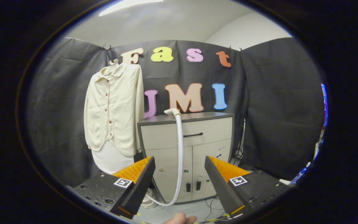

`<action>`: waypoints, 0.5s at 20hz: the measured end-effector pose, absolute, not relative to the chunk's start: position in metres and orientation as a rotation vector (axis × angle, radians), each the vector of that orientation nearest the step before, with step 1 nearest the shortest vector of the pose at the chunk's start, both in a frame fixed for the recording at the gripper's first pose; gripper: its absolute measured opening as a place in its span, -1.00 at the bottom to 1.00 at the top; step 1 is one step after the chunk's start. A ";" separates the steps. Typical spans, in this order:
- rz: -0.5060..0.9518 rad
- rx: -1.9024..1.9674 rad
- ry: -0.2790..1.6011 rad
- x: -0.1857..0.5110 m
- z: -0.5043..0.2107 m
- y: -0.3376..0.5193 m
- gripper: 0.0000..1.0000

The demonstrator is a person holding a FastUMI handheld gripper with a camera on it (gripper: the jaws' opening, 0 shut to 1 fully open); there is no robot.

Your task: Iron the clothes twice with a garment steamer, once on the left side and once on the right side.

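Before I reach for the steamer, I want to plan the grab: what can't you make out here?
- Steamer head on the cabinet: too small to tell its shape.
- Steamer base: hidden behind one finger of the open gripper.
- Shirt hem: overlaps the white board behind it.

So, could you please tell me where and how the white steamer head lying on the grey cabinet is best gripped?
Probably at the neck of the white steamer head, where the white hose joins it, coming straight from the front. It lies at the front edge of the grey cabinet, beyond the open fingers; its exact shape is too small to tell.
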State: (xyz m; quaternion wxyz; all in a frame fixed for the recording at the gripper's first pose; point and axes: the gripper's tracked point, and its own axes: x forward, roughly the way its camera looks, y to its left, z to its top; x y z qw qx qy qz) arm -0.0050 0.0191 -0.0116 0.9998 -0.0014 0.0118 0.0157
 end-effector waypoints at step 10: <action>0.033 -0.003 0.032 -0.011 -0.013 0.020 0.96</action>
